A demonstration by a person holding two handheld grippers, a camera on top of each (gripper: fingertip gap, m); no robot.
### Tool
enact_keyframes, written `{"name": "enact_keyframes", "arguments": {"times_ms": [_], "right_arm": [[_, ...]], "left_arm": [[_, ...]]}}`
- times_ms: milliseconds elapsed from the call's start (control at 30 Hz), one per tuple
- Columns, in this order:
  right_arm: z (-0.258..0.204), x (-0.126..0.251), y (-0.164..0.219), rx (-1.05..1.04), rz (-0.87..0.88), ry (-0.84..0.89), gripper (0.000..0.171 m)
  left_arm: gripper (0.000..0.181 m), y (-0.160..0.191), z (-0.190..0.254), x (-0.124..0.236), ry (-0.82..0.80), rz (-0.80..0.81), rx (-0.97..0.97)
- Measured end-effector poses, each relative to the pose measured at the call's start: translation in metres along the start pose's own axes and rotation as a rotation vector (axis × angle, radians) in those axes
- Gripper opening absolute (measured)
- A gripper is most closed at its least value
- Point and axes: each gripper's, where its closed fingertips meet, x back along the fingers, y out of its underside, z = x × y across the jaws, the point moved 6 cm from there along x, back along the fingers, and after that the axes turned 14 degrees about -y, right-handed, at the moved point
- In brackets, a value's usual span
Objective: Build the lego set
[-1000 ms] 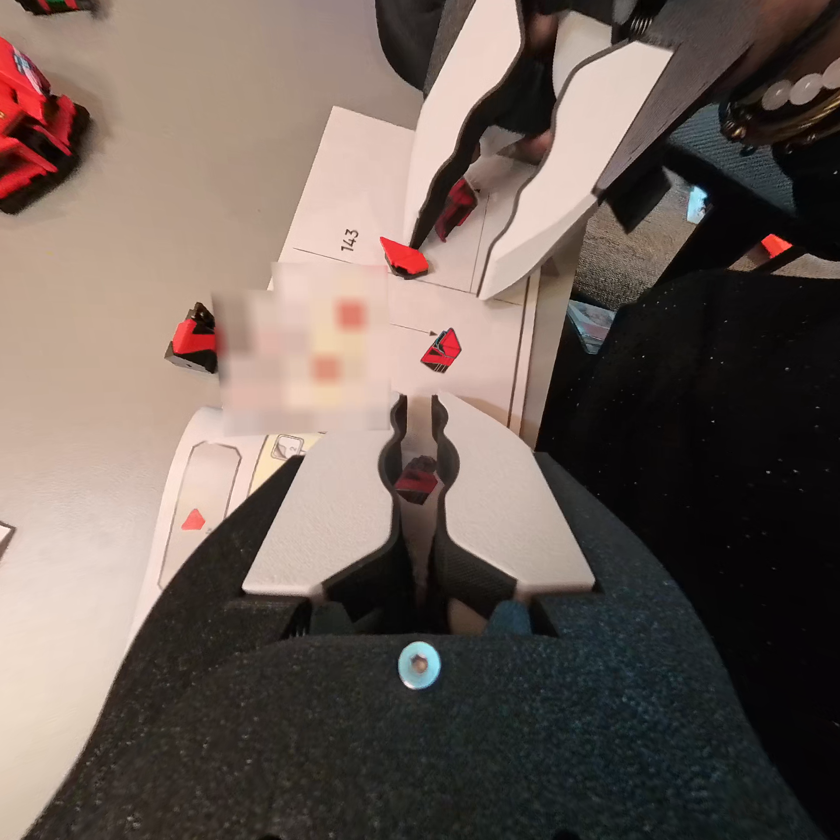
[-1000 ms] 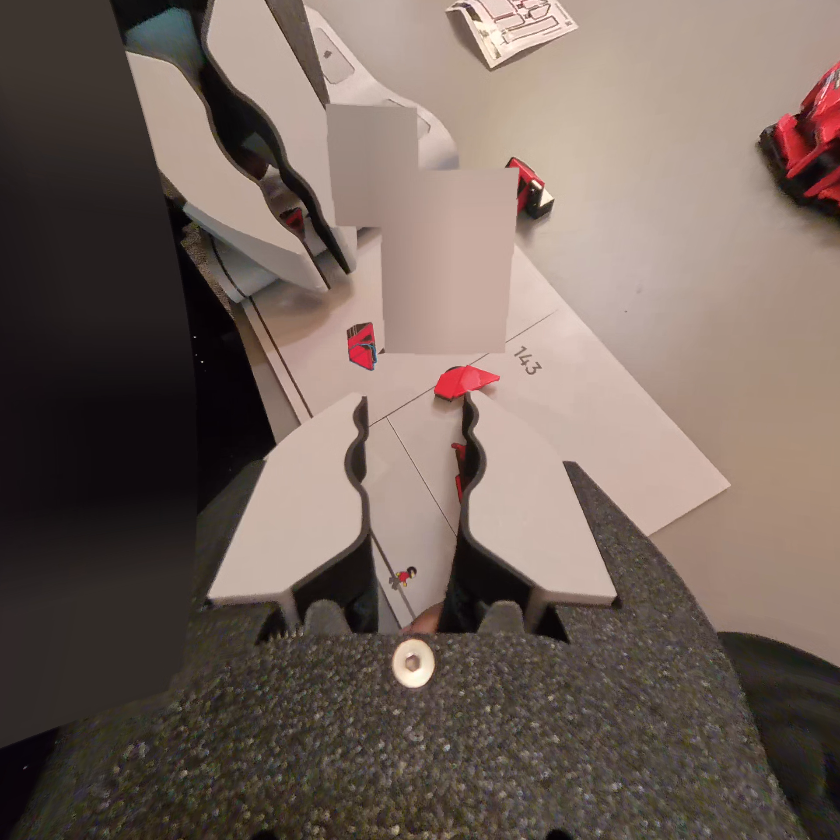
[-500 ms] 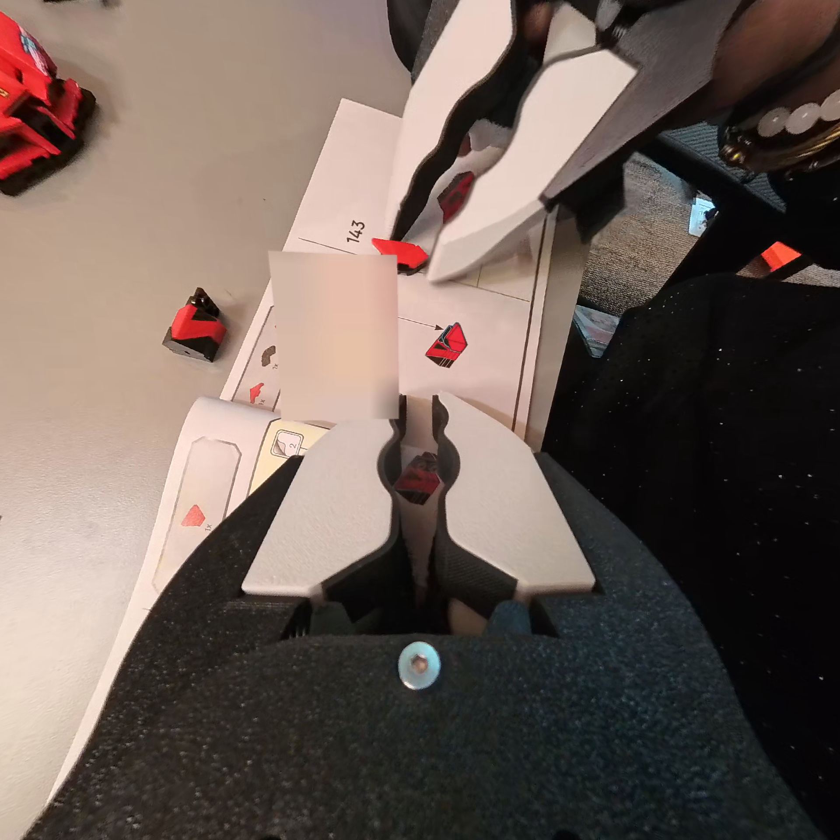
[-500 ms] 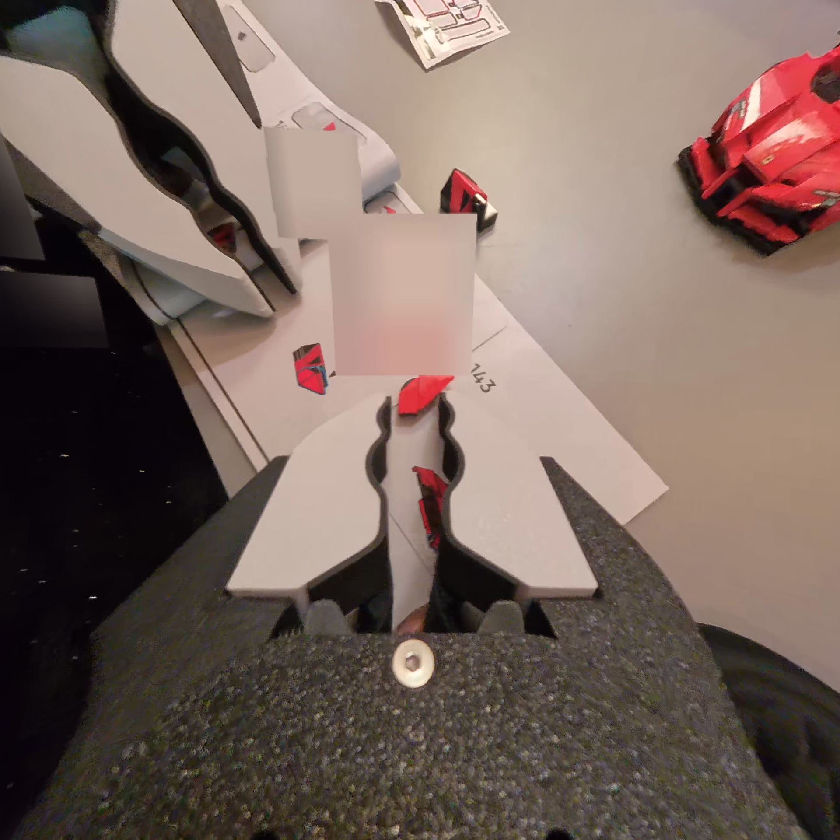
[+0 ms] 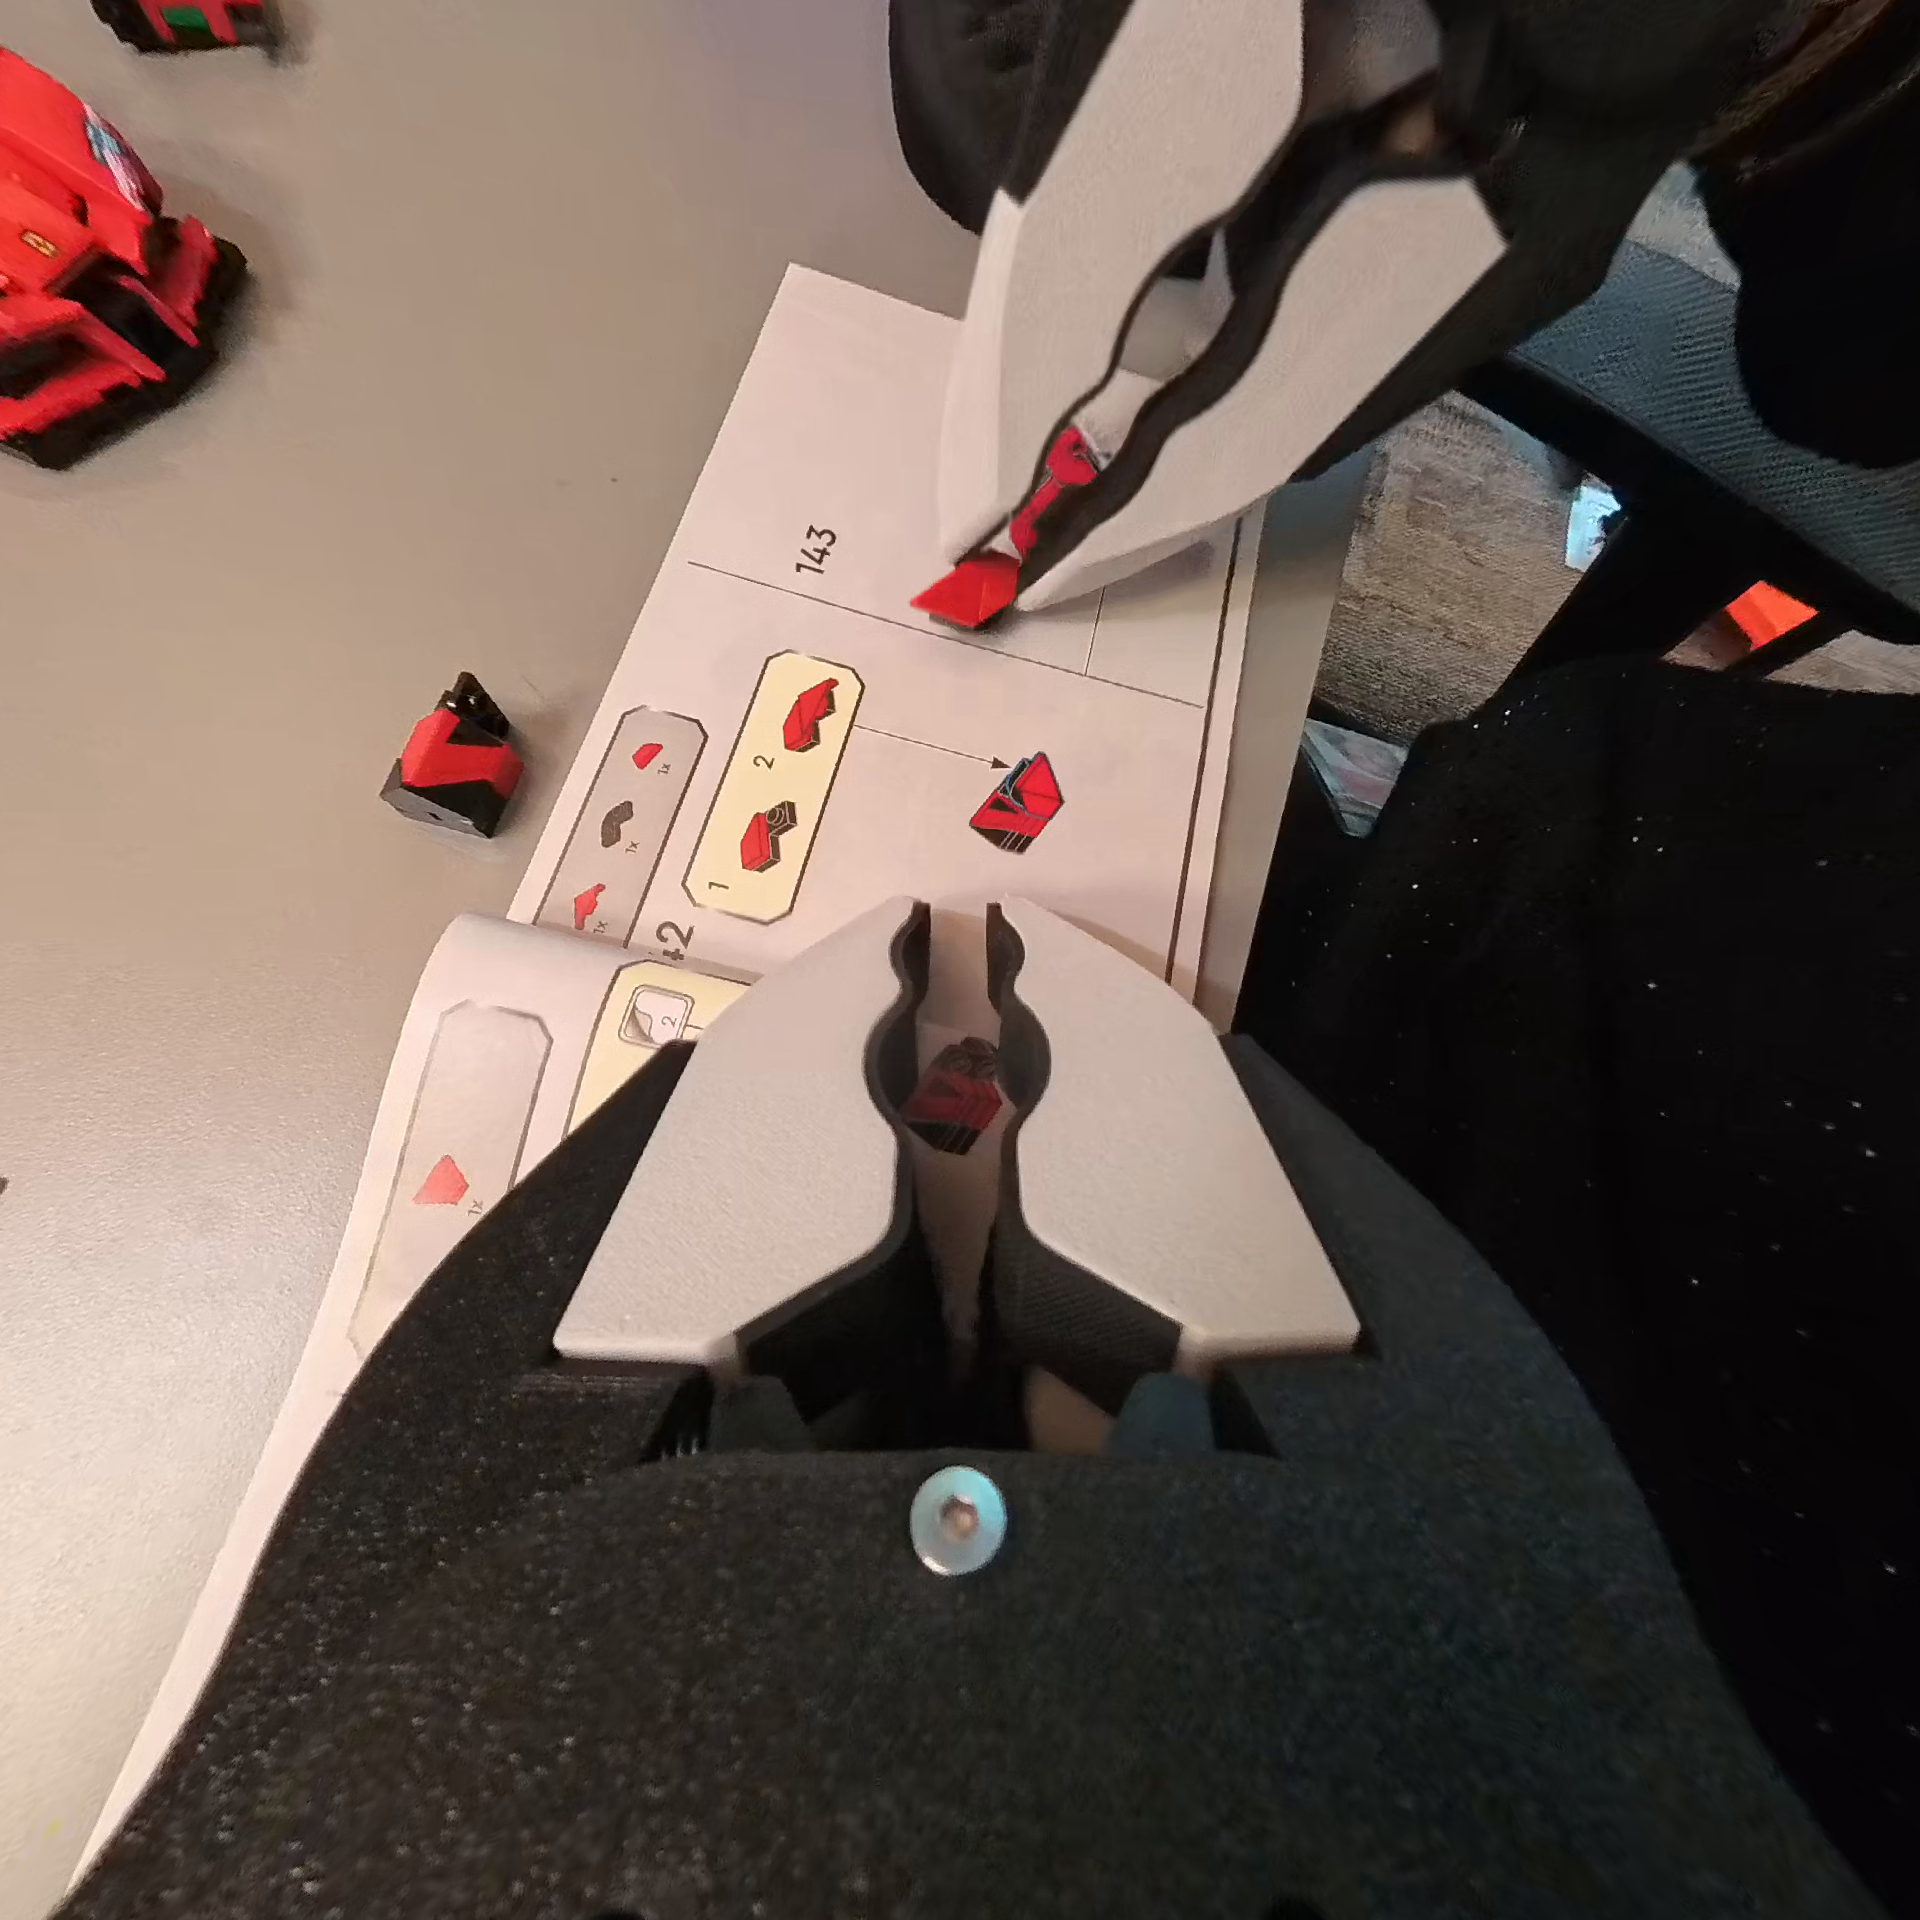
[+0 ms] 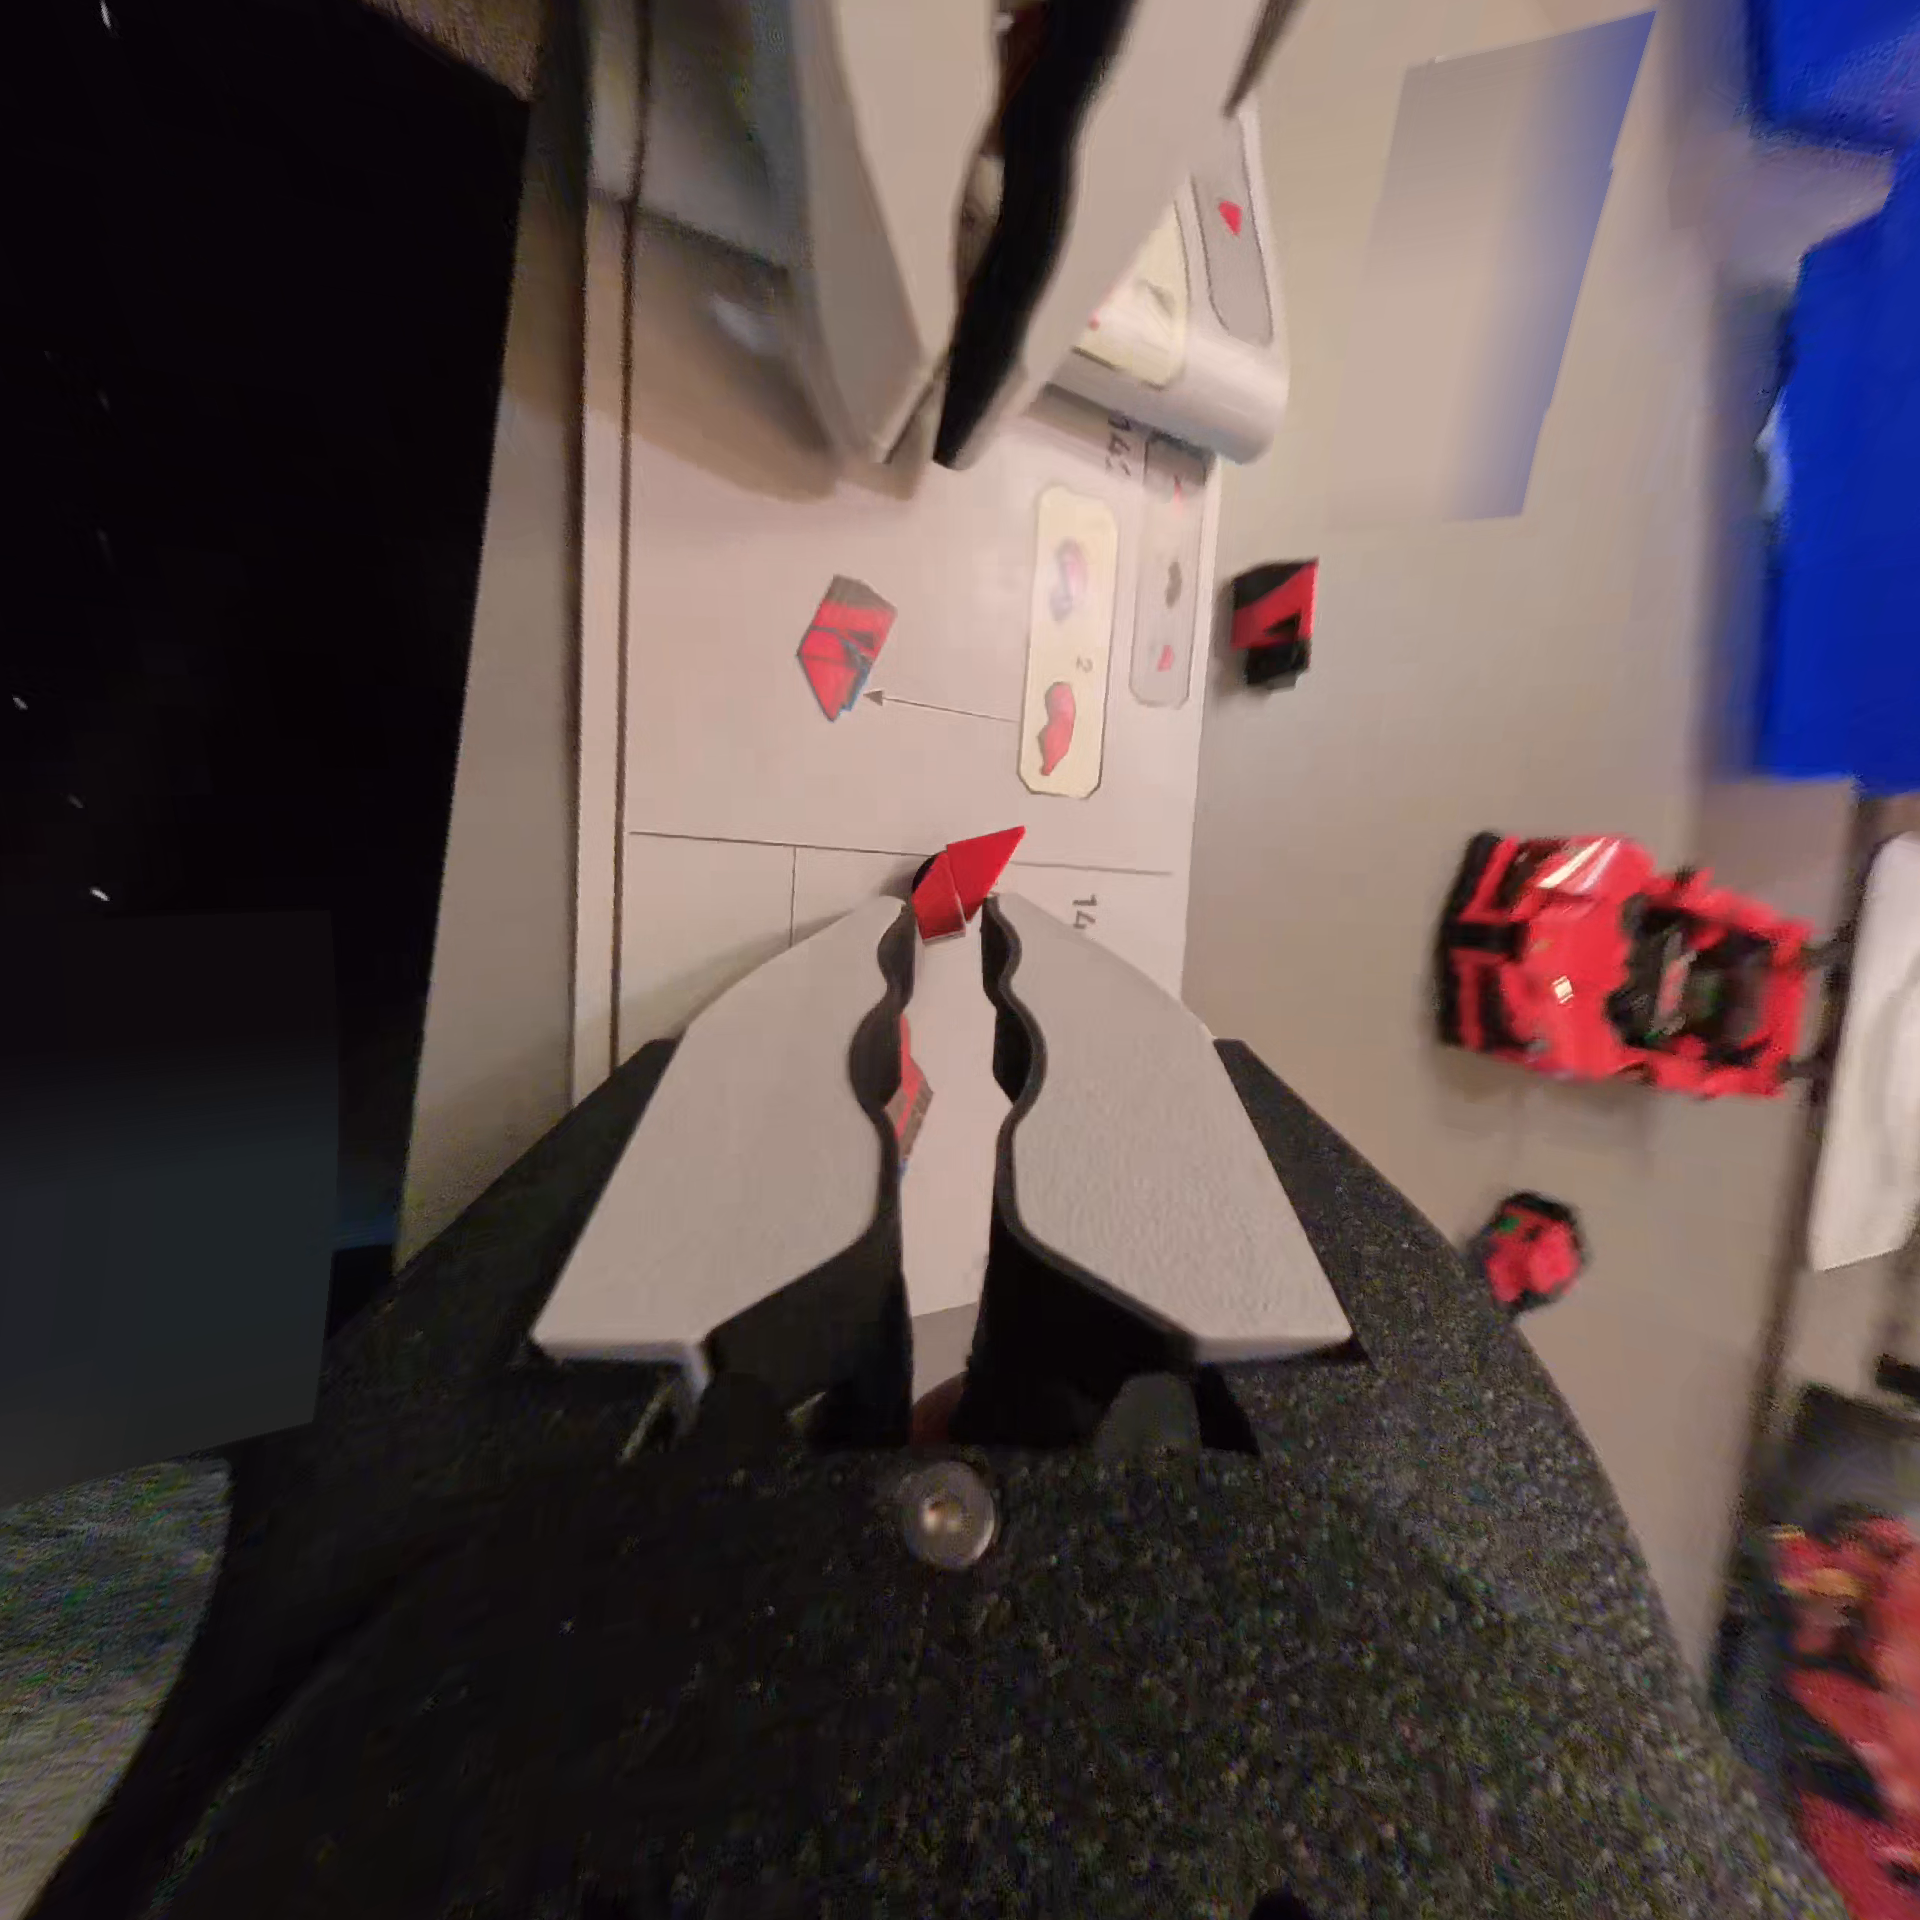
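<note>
Red wedge-shaped lego piece [image 6: 966, 881] sits pinched at my right hand-held gripper [image 6: 948, 914] tips, resting on white instruction booklet [image 5: 935, 343]; left hand-held gripper [image 5: 956, 920] nearly closed, holding nothing.

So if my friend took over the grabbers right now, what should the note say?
Right gripper: tips pinching the small red wedge piece on the open instruction booklet.
Left gripper: nearly shut, nothing in it, over the booklet's near page.
On the table: a small red-and-black sub-assembly beside the booklet, and the red car farther off.
Done: most of the car. Left: lift the wedge and fit it as the page shows.
</note>
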Motion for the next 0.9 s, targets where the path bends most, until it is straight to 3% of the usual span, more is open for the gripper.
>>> {"name": "enact_keyframes", "arguments": {"times_ms": [467,900], "right_arm": [[-0.01,0.002,-0.014,0.026,0.171,-0.03,0.012],[-0.016,0.004,-0.013,-0.254,0.347,0.07,0.012]], "left_arm": [[0.009,-0.008,0.011,0.0,0.029,0.047,-0.022],[0.009,-0.009,0.014,0.0,0.026,0.055,-0.034]]}}
